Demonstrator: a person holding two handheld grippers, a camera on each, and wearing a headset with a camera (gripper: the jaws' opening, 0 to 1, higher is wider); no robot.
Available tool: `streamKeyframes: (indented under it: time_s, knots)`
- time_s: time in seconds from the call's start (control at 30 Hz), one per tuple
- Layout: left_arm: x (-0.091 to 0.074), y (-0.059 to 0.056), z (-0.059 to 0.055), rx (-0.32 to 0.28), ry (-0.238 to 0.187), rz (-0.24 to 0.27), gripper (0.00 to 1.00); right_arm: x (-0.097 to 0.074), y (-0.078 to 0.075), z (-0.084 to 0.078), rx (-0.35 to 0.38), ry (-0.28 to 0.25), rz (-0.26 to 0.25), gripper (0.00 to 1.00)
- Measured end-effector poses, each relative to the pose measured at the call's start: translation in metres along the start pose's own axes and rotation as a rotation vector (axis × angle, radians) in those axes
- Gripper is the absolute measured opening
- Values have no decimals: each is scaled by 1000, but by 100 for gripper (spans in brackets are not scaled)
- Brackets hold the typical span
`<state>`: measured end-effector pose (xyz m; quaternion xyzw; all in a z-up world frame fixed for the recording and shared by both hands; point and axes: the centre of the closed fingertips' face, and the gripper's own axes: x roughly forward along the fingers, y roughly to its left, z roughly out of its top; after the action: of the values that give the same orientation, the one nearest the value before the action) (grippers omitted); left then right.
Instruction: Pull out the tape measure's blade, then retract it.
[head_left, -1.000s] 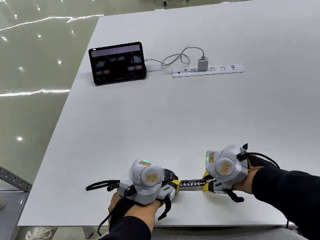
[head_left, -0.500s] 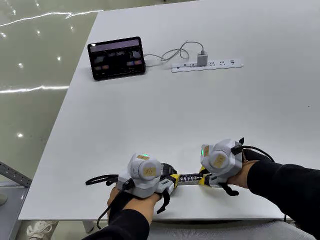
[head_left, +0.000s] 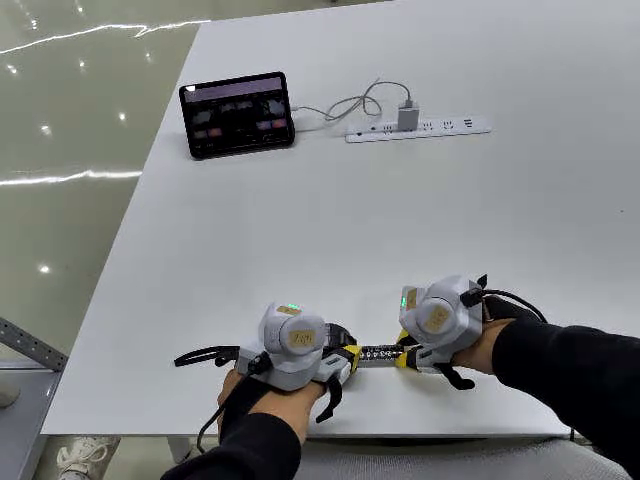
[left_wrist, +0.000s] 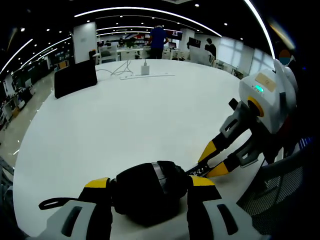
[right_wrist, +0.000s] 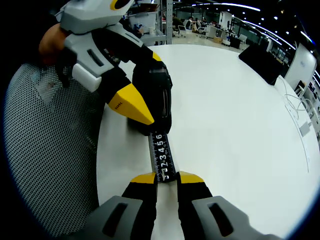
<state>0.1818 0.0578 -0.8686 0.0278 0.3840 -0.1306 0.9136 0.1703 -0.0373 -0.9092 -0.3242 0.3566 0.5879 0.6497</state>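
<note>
A black tape measure (head_left: 337, 341) rests near the table's front edge, and my left gripper (head_left: 345, 358) is shut on its case. In the left gripper view the case (left_wrist: 150, 192) sits squeezed between the yellow-tipped jaws of that gripper (left_wrist: 150, 182). A short stretch of the blade (head_left: 378, 352) runs right to my right gripper (head_left: 404, 356). In the right gripper view, the right gripper (right_wrist: 165, 179) is shut on the end of the blade (right_wrist: 161, 152), which shows numbers up to 6. The case (right_wrist: 155, 95) lies just beyond, with the left gripper's fingertips (right_wrist: 131, 105) on it.
At the back left of the white table (head_left: 420, 220) a tablet (head_left: 238, 113) stands upright. A power strip (head_left: 420, 127) with a charger (head_left: 407, 118) and cable (head_left: 345, 108) lies beside it. A mesh chair seat (right_wrist: 50, 150) lies below the table's front edge.
The right gripper has come slightly closer to the left one, and the exposed blade is a little shorter. The head view has shifted a bit.
</note>
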Motion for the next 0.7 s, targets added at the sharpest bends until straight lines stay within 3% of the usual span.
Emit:
streamKeyframes:
  time_s: [0.47, 0.7]
  knots:
    - [-1, 1, 0, -28, -3, -16, 56, 1, 2, 3, -15, -38, 9, 11]
    - [-1, 1, 0, -23, -2, -20, 56, -2, 3, 5, 7, -131, 18, 12]
